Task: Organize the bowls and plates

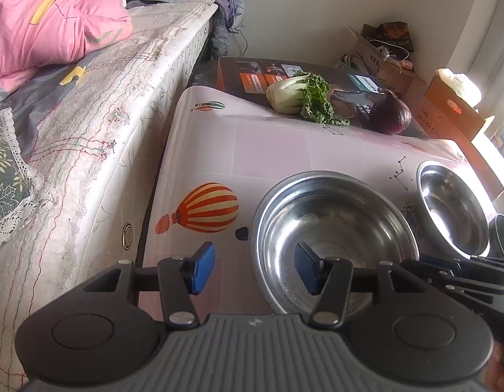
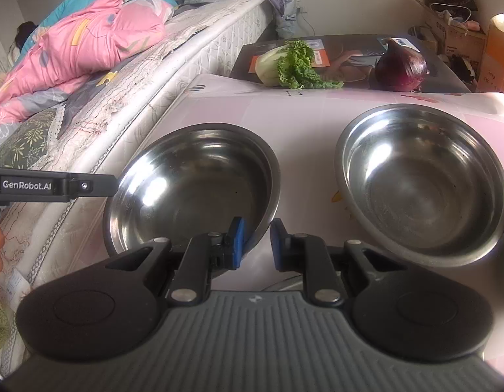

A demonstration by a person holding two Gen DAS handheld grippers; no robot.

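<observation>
Balloon-print tabletop (image 2: 310, 124) beside a bed: right gripper (image 2: 255, 241) pinches the near rim of the left steel bowl (image 2: 193, 183); left gripper (image 1: 255, 268) hangs open, straddling its rim. Second empty bowl (image 2: 425, 179) sits beside; cabbage (image 2: 284, 63), onion (image 2: 400, 68) beyond.

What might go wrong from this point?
The right gripper pinches only the thin rim of the round stainless steel bowl in front of it, so the bowl may slip or tip. The left gripper straddles the same rim, open, so the two may collide. The second round steel bowl sits close and could be knocked.
</observation>
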